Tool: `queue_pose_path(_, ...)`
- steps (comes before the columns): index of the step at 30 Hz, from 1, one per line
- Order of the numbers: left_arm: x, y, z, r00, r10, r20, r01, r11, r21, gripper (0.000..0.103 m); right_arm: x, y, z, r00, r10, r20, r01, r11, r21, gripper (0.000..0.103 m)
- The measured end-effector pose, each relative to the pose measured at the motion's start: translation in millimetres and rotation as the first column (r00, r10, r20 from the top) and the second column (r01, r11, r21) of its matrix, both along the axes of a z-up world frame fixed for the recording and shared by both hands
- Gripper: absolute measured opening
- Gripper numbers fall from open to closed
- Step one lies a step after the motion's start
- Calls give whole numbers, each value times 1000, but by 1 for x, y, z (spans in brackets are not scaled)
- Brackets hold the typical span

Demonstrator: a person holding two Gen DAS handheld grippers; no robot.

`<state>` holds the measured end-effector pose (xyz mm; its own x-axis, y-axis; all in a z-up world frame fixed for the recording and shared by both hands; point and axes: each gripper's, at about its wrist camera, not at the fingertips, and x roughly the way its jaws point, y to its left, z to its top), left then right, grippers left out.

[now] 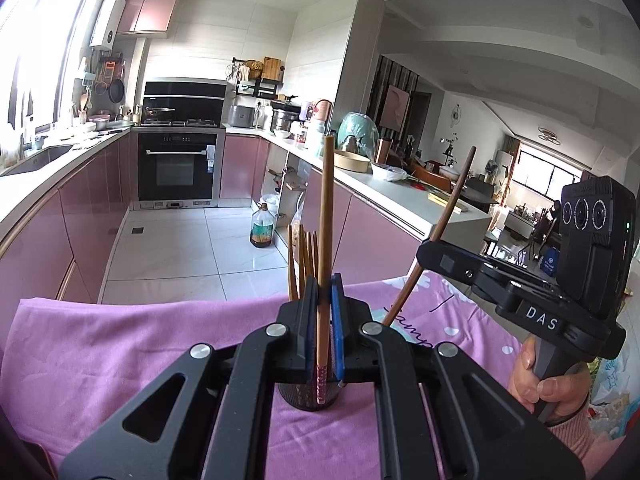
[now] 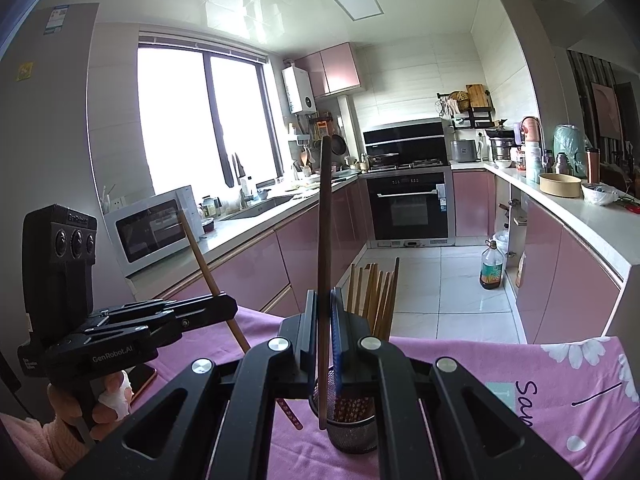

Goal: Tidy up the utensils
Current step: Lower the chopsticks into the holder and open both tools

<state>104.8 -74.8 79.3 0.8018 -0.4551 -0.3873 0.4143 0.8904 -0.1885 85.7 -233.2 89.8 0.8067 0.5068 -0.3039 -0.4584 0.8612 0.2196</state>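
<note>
Standing by the pink tablecloth, I am watching the person working with two handheld grippers, each one pinching a single chopstick above a mesh holder.

On the left, the left gripper is clamping its jaws fully together on a light bamboo chopstick. It is gripping the stick low on its shaft, near the patterned eating end, so the long bare part is standing up clear of the jaws. From its own camera the stick is running almost straight up; its patterned tip is pointing down toward the dark mesh chopstick holder right below. That looks to me like a hold meant for lowering it into the cup or drawing it out; which one I cannot tell.

In the middle, the holder is standing upright on the cloth with a bundle of chopsticks in it, their tops fanning upward and leaning a little away from me.

On the right, the right gripper is likewise squeezing shut on a darker brown chopstick. Its long axis is near vertical with the lower end hanging at the holder's rim; seen from the left camera it is tilting, top leaning to the right. Holding each stick upright probably keeps it lined up with the narrow cup.
</note>
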Motion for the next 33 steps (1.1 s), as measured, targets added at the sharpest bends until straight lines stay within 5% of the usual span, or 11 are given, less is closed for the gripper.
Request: queue_pose_path(33, 7, -9, 18, 998, 25, 49, -25, 1000, 9, 7, 27, 5, -7, 998, -45, -39, 45, 999, -4, 5)
